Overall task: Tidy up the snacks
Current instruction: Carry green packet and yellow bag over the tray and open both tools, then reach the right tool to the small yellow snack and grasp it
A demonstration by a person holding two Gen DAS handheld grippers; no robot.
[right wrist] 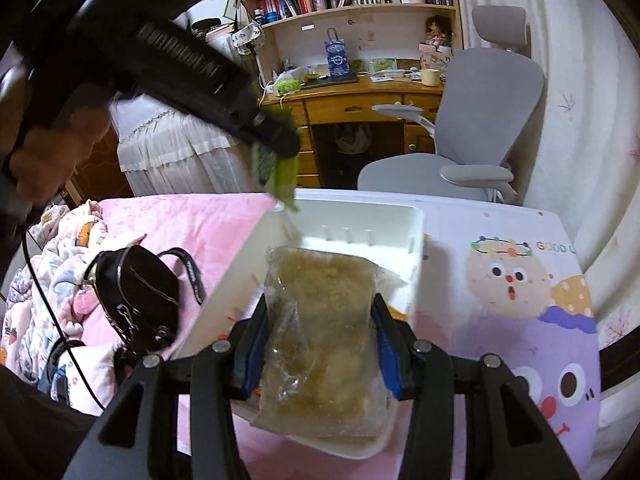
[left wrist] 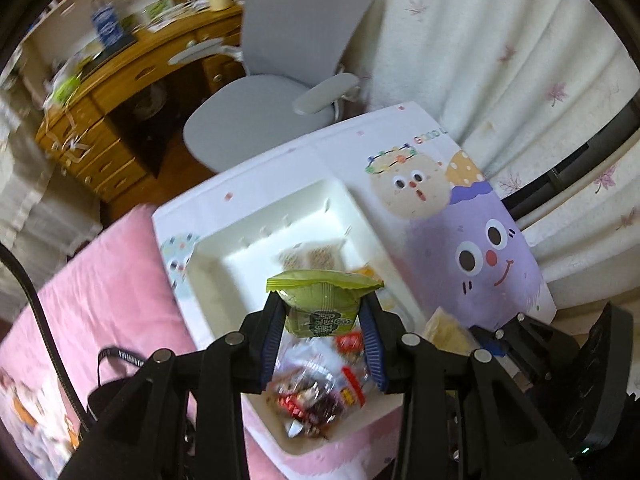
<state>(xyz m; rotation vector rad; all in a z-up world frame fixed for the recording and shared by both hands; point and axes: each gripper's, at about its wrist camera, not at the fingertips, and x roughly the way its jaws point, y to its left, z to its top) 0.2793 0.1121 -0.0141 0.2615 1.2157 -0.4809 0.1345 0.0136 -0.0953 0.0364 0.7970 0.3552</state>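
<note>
The landmark was the white rectangular plastic tray point(left wrist: 224, 252), sitting on a cartoon-printed white bench point(left wrist: 460, 216) beside a pink quilted bed point(left wrist: 100, 288).

The left gripper point(left wrist: 322, 320) had its fingers point(left wrist: 272, 332) pinching a green crinkled snack packet point(left wrist: 324, 300), held in the air above the tray's near end. In the right wrist view that packet hung above the tray's far left corner. The right gripper point(right wrist: 318, 344) had its fingers point(right wrist: 252, 348) pressed against the sides of a clear plastic bag of pale crumbly snack point(right wrist: 320, 320), which lay over the tray's near half; whether it rested on the tray floor or was lifted slightly could not be told.

By my reading the sorting was under way but far from finished. Two brown-speckled wrapped pieces point(left wrist: 308, 258) already lay inside the tray toward its far right side. Just in front of the tray's near edge, a loose heap of red and clear wrapped sweets point(left wrist: 316, 384) looked unsorted, and both held items had yet to be set down.

Much was unclear. The heap and the tray's interior were blurred in the left view, so its divider slots were only faintly seen. A yellowish packet point(left wrist: 444, 332) right of the tray was partly cut off by the right gripper's body. The print on the green packet was unreadable.
</note>
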